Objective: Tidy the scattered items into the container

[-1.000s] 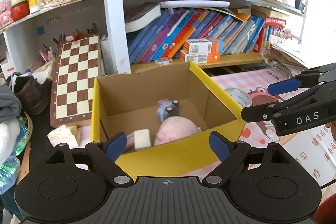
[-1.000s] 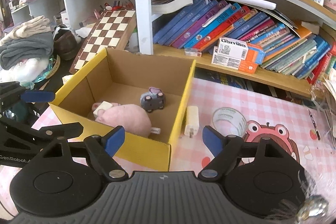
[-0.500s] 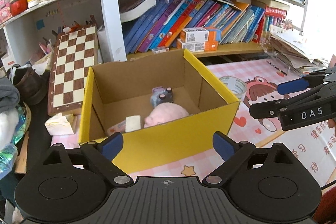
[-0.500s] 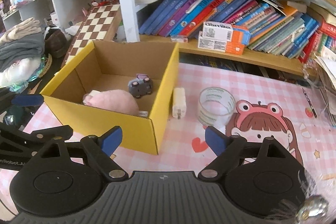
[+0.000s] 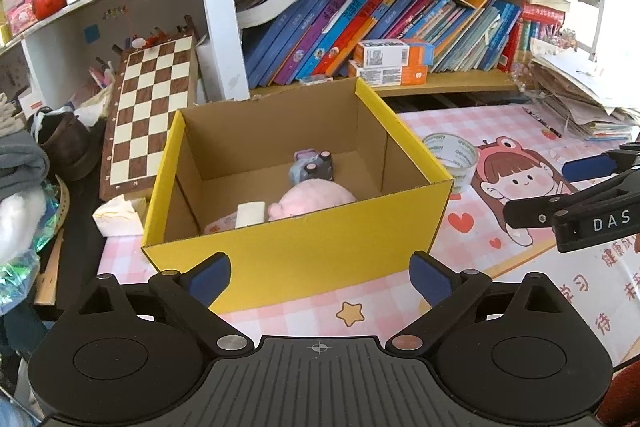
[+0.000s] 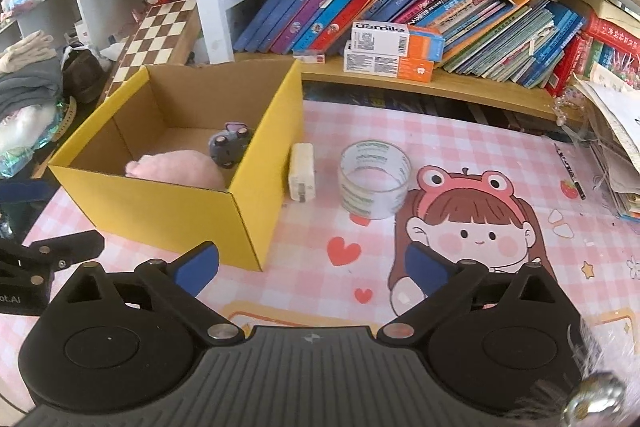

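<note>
Only the left wrist view shows the small white block (image 5: 251,214) lying against the near wall inside the yellow cardboard box (image 5: 304,259); only the right wrist view shows the white rectangular charger (image 6: 301,172) on the pink checked mat (image 6: 460,147), just beside the box's right wall. Inside the box, left to right: white block, pink plush toy (image 5: 316,201), grey-purple toy car (image 5: 312,167) behind it. The clear tape roll (image 6: 374,179) stands on the mat right of the charger. The left gripper (image 5: 320,277) and right gripper (image 6: 312,267) both hold their fingers spread wide, empty, above the mat before the box.
</note>
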`<state>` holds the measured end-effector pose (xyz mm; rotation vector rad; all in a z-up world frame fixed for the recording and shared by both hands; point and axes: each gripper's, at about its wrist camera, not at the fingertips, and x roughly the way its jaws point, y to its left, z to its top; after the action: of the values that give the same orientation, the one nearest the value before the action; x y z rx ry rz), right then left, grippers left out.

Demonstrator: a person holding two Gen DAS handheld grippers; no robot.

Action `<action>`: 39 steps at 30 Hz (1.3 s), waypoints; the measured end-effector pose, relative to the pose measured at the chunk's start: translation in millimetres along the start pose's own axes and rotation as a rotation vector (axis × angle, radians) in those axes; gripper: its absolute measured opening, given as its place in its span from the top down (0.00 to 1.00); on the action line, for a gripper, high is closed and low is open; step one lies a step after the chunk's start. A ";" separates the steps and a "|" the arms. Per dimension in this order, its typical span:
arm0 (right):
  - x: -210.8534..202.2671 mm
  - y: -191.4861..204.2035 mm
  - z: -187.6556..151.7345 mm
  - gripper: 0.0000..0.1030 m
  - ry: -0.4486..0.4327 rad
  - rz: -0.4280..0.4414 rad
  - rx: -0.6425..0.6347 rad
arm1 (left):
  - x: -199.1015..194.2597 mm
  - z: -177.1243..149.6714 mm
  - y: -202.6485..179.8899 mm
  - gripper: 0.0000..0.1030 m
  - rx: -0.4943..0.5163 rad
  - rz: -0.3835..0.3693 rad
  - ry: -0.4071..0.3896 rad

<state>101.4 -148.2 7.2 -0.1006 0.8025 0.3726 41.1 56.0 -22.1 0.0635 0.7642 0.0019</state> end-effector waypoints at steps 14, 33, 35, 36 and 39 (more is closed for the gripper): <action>-3.1 -27.7 -10.0 0.02 0.003 0.001 -0.041 | 2.0 -1.0 -34.9 0.05 -0.012 0.029 0.016; -11.9 -77.6 -22.9 0.02 0.000 0.019 -0.026 | 8.9 7.3 -93.8 0.05 0.026 0.027 0.022; -12.3 -83.1 -23.8 0.02 -0.001 0.019 -0.019 | 10.5 9.0 -100.6 0.05 0.038 0.023 0.024; -12.3 -85.5 -24.2 0.02 -0.001 0.018 -0.015 | 11.4 9.9 -104.0 0.05 0.044 0.020 0.026; -11.8 -93.2 -24.9 0.02 0.001 0.018 -0.003 | 13.7 11.4 -111.7 0.05 0.059 0.016 0.030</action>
<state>110.8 -244.0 -6.4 -0.0963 0.8040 0.3912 56.4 -55.8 -29.9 0.1258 0.7942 -0.0040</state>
